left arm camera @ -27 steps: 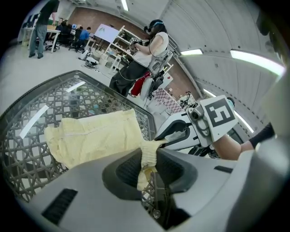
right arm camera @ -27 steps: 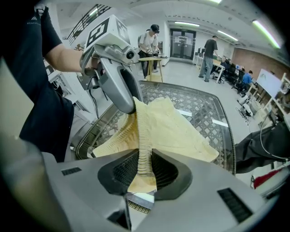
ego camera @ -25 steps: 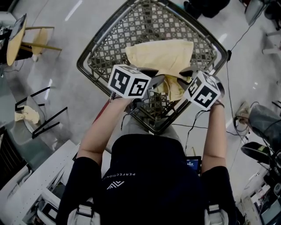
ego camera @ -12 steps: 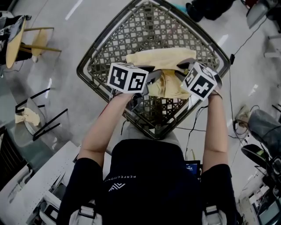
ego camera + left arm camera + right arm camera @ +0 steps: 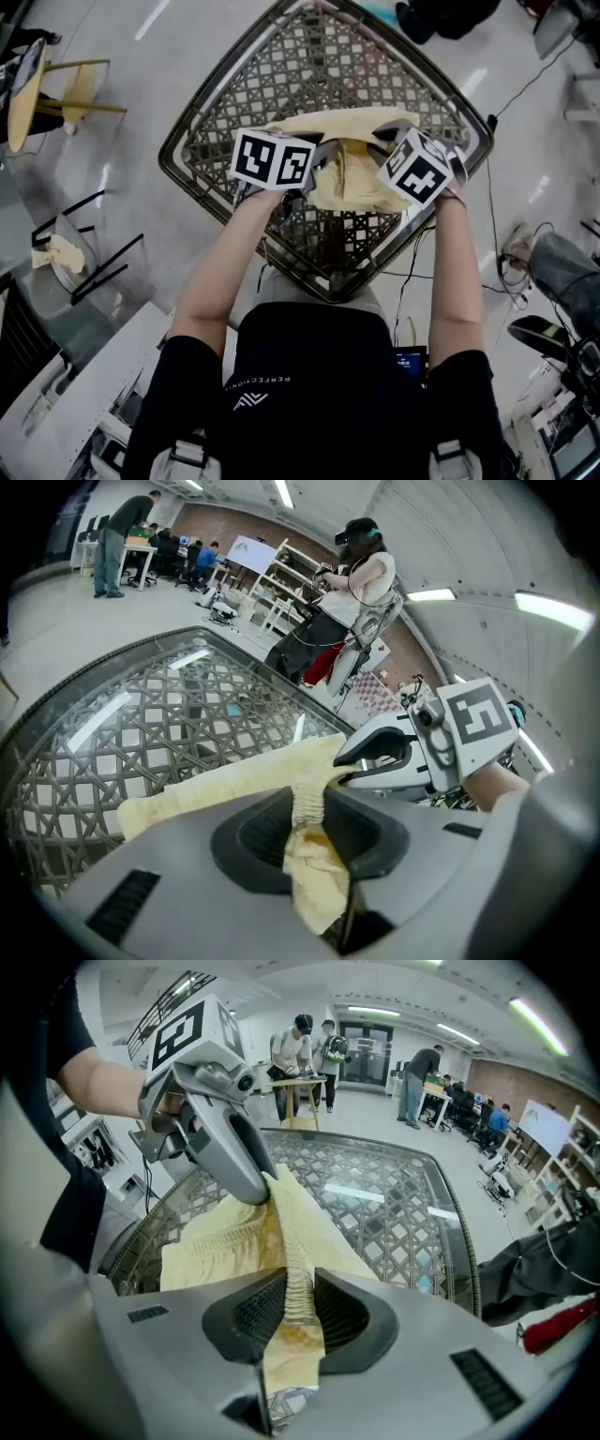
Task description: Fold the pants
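Left gripper [image 5: 302,822] and right gripper [image 5: 298,1307] each clamped the pants [image 5: 349,186] above the table [image 5: 309,66]. Fold step in hand. Judged next: lay the gripped edge down evenly.

Pants [image 5: 352,141] on a table [image 5: 187,127], their near edge caught between two grippers side by side.

The pants lie across the middle of the table, and the person stands at its near corner. The left gripper [image 5: 323,169] pinches the gathered edge of the pants on the left and the right gripper [image 5: 382,155] pinches it on the right. The two grippers are close together above the table's near half, with a fold of cloth hanging between them. The rest of the pants lies flat on the table behind the grippers. A chair [image 5: 56,89] stands on the floor well to the table's left. A cable [image 5: 492,220] runs along the floor to its right. Another person [image 5: 361,574] stands beyond the table's far side.
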A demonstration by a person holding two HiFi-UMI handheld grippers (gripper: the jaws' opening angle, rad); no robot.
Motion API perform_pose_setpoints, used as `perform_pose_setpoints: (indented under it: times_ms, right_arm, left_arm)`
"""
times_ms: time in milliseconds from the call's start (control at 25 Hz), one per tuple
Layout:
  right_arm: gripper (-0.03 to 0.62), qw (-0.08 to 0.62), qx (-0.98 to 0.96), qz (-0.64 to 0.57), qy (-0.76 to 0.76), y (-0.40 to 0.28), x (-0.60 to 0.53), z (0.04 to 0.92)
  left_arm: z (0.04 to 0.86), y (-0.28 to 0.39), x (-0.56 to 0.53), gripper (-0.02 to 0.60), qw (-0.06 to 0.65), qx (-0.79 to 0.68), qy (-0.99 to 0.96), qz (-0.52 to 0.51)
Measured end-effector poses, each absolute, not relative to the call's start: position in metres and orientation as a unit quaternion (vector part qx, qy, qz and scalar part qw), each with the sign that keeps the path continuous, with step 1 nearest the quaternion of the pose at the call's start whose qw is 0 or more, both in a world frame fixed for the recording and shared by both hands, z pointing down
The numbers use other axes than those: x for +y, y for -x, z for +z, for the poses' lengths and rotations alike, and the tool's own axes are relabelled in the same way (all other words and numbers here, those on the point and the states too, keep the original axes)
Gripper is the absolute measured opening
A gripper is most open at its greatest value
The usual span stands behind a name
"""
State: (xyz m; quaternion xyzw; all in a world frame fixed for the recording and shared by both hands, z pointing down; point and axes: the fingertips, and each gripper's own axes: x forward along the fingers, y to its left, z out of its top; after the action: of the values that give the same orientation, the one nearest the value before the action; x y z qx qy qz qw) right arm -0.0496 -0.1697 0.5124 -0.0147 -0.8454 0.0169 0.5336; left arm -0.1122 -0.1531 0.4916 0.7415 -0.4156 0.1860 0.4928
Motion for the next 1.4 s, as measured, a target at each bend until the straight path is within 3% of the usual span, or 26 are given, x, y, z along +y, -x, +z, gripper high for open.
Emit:
perform_pose_setpoints:
  times_ms: [1400]
  right_arm:
    - [0.129, 0.461, -0.882, 0.050, -0.085, 0.042, -0.190, 0.493]
  left_arm:
    - [0.505, 0.136, -0.180, 0.130, 0.461, -0.484, -0.722, 0.181]
